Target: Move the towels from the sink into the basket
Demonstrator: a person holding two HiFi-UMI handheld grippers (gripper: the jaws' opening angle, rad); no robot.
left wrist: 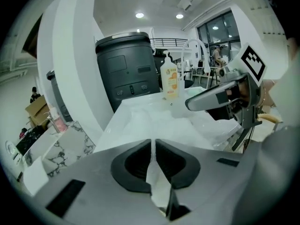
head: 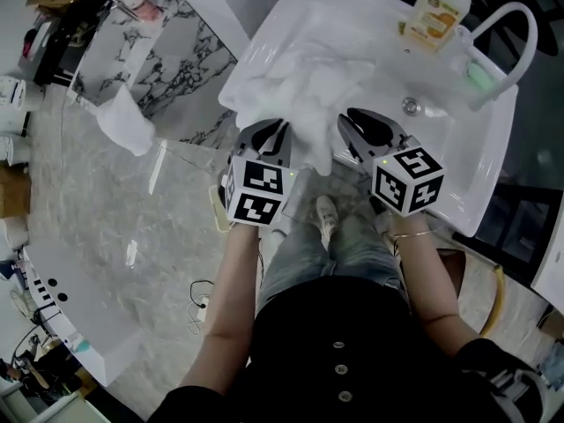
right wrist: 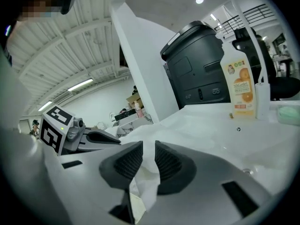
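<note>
Bright, even light from ceiling spots [left wrist: 139, 15] nearly washes the white towels [head: 300, 86] into the white sink [head: 264, 38]. Both gripper views bend strongly and blacken at the corners, and their nearest parts look soft, perhaps from motion.

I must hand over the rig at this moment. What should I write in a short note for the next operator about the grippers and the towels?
Left gripper: shut on a fold of the towels.
Right gripper: shut on white towel cloth too; whether it is the same piece is unclear.
Towels: heaped in the sink, toward its front edge.
Basket: in no view.
Done: cloth gripped by both grippers, not yet out of the sink.
Left: lift it out, carry it to the basket, release, and repeat for any remaining towels.
</note>
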